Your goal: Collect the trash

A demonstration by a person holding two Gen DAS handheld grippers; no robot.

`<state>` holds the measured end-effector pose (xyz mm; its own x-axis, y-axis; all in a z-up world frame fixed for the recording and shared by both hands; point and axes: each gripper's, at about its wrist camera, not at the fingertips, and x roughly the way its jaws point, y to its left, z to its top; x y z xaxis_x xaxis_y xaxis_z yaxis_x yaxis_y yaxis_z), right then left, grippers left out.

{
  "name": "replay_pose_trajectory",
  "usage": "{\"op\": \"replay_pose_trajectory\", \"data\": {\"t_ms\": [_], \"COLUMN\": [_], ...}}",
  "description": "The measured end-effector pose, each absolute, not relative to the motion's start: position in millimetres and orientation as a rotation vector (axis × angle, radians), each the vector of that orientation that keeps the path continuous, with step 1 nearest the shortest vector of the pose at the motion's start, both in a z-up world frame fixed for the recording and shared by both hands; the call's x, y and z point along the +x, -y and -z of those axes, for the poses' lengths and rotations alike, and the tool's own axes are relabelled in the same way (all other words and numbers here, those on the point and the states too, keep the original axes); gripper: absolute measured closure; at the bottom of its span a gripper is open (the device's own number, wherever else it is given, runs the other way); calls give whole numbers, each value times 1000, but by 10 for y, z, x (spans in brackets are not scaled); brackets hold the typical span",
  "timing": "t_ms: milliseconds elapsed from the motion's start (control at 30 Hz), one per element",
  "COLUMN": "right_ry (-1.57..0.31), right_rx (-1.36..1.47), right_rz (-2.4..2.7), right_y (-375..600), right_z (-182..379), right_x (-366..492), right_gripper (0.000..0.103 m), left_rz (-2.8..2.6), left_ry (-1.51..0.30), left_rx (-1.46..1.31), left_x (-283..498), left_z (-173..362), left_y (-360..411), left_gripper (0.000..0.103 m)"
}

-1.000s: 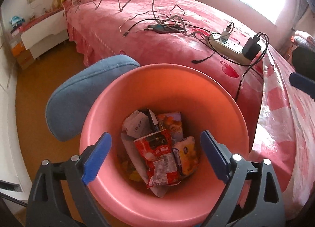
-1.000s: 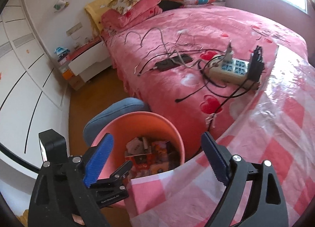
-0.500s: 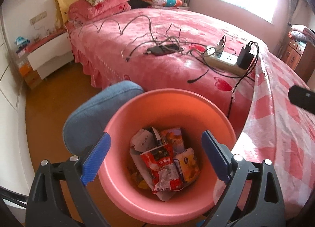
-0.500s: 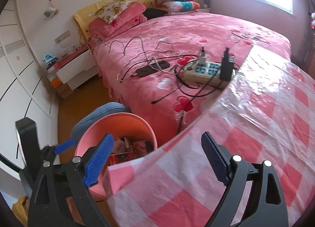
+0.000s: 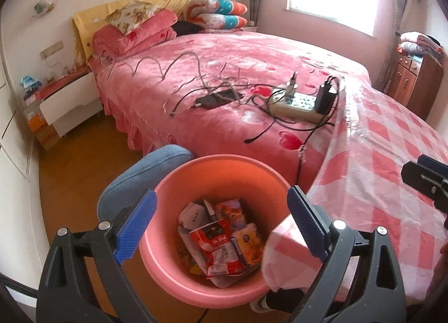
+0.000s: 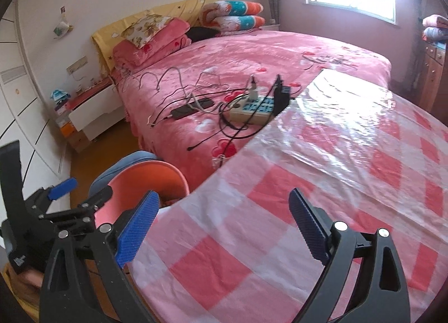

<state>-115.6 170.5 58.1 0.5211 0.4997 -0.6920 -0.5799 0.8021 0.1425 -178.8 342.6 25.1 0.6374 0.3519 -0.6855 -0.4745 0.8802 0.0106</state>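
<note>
Bedroom scene, seen along both of your tools. Your left gripper (image 5: 221, 222) hangs above the pink bin (image 5: 173, 275), its fingers (image 5: 134, 225) spread wide with nothing between them; the bin's opening lies directly below the gap. Inside the bin lie the collected wrappers: a red snack packet (image 5: 215, 247) on top, a yellow packet (image 5: 247, 241) just beside it, and a white crumpled wrapper (image 5: 193, 215) behind. The bin stands on the floor, against a blue cushioned seat (image 5: 134, 180) and just beside the hanging corner of the checked tablecloth (image 5: 378, 183).

Your right gripper (image 6: 221, 222) hovers over the table, which is covered by that pink-and-white checked cloth under clear plastic (image 6: 350, 141). Its jaws have just been opening; they stand wide apart and empty. No trash shows on the stretch of cloth in view.

Behind the table lies the bed (image 6: 252, 51), carrying a power strip (image 6: 254, 110), a black phone (image 6: 193, 107) and loose cables (image 6: 168, 79). A white nightstand (image 5: 67, 104) stands at the bed's head.
</note>
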Motion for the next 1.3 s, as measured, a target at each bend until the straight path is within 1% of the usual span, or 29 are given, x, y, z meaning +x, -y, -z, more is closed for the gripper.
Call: {"op": "replay_pose_trajectory", "data": {"t_ms": [367,600,867,1300], "right_ry": [-687,-682,-653,-602], "right_rx": [-67,-16,-5,24], "right_rz": [-555,-518,-432,-259], "right_y": [-1136,-776,-364,337], "right_z": [-705,-683,-684,-748], "right_x": [-1303,-1317,-1389,-1351], "right_gripper": [8,5,5,5], "left_rz": [-425,-376,-304,-172], "left_ry": [-672,-652,-625,-632], "left_rx": [-117,-86,-72,-54], "left_x": [-1802,-1770,-1686,-1469], "left_z": [-579,-706,-815,-859], "left_y": [-2989,-2668,-2263,-1611], "left_gripper": [6,5,5,5]}}
